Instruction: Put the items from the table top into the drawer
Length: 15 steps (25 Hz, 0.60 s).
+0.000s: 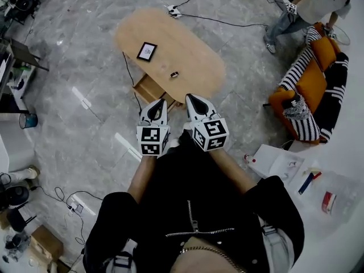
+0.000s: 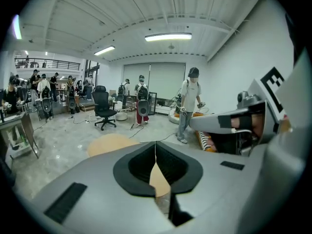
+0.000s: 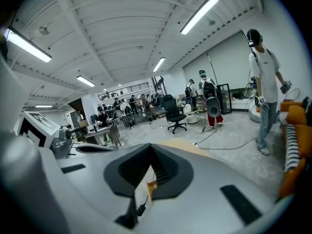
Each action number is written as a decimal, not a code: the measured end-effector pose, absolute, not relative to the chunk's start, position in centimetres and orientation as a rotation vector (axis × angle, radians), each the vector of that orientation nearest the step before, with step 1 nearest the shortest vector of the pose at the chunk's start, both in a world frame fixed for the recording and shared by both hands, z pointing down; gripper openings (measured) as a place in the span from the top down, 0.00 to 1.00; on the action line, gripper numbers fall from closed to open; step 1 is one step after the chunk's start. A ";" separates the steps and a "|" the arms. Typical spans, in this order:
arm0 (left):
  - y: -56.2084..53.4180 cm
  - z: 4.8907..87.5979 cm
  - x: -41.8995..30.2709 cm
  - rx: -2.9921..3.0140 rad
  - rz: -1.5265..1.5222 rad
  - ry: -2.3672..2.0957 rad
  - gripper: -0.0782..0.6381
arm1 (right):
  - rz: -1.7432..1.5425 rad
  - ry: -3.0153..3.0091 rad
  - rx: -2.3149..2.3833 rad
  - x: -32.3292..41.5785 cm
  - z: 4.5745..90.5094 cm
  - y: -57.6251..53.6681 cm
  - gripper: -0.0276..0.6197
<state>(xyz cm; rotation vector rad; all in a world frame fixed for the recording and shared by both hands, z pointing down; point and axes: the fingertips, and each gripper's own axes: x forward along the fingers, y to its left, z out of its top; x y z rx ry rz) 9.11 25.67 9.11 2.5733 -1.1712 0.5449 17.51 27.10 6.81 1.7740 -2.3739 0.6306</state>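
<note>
Left claw and right claw closed, empty — near table.

I'm working in what looks like a big open lab: cables and a power strip across the marble floor, office chair, ceiling strip lights, people standing around everywhere.

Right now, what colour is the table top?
The table top is light tan wood; head view.

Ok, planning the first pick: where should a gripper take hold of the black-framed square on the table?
Probably by its thin rim, from above: the black-framed square lies flat on the table, so jaws straddling two opposite edges look the likeliest hold.
</note>
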 end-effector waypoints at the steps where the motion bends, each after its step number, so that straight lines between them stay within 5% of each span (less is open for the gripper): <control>1: 25.4 9.3 9.3 2.566 0.549 -1.180 0.87 | 0.632 -2.381 1.765 17.8 6.8 26.7 0.94; 15: 23.0 9.7 12.0 2.478 0.565 -1.259 0.87 | 0.678 -2.455 1.633 20.7 7.7 22.5 0.94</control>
